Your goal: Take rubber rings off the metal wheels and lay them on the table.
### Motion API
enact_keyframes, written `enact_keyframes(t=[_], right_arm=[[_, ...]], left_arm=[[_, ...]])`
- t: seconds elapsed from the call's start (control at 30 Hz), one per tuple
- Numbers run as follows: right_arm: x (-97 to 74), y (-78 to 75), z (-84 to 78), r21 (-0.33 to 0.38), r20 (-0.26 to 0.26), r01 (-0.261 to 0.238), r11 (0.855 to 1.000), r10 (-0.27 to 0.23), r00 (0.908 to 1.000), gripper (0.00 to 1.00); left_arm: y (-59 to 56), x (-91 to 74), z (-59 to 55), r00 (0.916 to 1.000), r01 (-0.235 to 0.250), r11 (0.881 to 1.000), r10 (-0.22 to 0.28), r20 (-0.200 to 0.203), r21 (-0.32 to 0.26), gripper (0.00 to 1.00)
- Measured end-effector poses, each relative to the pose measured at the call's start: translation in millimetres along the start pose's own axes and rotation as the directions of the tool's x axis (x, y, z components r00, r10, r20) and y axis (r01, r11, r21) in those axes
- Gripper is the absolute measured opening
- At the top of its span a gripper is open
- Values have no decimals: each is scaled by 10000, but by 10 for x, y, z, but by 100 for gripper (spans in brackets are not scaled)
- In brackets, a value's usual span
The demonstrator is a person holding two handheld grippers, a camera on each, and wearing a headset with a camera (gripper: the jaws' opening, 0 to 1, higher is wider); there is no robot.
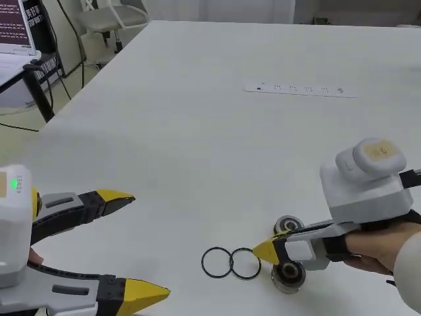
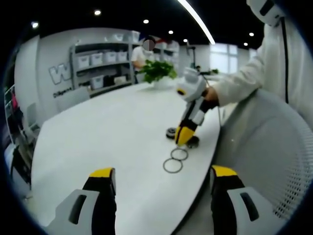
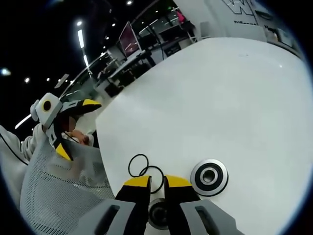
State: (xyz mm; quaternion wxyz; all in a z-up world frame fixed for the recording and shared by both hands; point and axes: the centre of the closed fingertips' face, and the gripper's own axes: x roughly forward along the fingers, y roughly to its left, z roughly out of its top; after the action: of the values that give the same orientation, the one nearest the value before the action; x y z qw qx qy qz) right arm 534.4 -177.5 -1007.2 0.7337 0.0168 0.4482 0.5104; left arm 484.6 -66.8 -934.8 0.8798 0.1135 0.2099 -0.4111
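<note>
While your right gripper, clenched, works the near wheel, your left gripper hangs released, clear of the laid rings.

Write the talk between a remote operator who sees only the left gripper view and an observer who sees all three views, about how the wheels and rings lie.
Operator: The right claw blocks my sight of the wheels. How do they lie?
Observer: Both lie flat. In the right gripper view one wheel sits clear beside the claw, and the other wheel is right under it, between its jaws.
Operator: And the rings that are already off?
Observer: In the head view one ring and the other ring overlap a little. Both lie flat on the table, just past the claw's yellow tip.
</note>
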Motion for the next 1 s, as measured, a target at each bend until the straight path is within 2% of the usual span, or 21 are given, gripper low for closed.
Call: enact_keyframes(t=[0.13, 0.27, 0.33, 0.53, 0.6, 0.67, 0.73, 0.8, 0.87, 0.9, 0.97, 1.0], right_arm=[[-65, 67, 107, -425, 394, -178, 9989, 195, 9990, 6], [-148, 184, 281, -1165, 1037, -408, 9923, 530, 9932, 4], [-194, 210, 351, -1424, 1281, -347, 9892, 532, 9903, 0], [-293, 192, 436, -1210, 1605, -181, 9925, 376, 9863, 0], [-342, 184, 464, -1193, 1706, -144, 9928, 348, 9847, 0], [-401, 194, 525, -973, 2006, -248, 9949, 440, 9787, 0], [-464, 162, 589, -793, 2316, -81, 9968, 263, 9724, 0], [-533, 176, 663, -614, 2722, -175, 9980, 336, 9617, 0], [-606, 270, 773, -457, 3365, -743, 9962, 854, 9378, 0], [-667, 293, 830, -427, 3676, -870, 9953, 967, 9250, 0], [-739, 269, 876, -827, 3930, -468, 9955, 757, 9164, 0], [-758, 267, 880, -828, 3977, -439, 9956, 734, 9146, 0]], left_arm=[[3, -2, 0, 10000, -14, 10000, 15, -25, 91, 80], [12, -6, 7, 10000, -43, 9998, 43, -28, 168, 81], [16, -10, 17, 10000, -62, 9997, 62, -15, 237, 81], [56, -39, 26, 9993, -341, 9973, 351, -149, 657, 82], [68, -59, 50, 9991, -417, 9969, 424, -77, 671, 82], [76, -83, 99, 9989, -476, 9970, 473, 67, 613, 82], [76, -96, 155, 9986, -518, 9967, 508, 169, 629, 83], [68, -95, 213, 9986, -500, 9960, 485, 216, 740, 83], [59, -83, 263, 9990, -443, 9943, 430, 152, 968, 83], [46, -75, 281, 9993, -366, 9931, 358, 92, 1110, 83], [7, -56, 313, 9999, -130, 9907, 139, -50, 1356, 82], [-18, -42, 350, 10000, 9, 9889, 5, -92, 1485, 81]])
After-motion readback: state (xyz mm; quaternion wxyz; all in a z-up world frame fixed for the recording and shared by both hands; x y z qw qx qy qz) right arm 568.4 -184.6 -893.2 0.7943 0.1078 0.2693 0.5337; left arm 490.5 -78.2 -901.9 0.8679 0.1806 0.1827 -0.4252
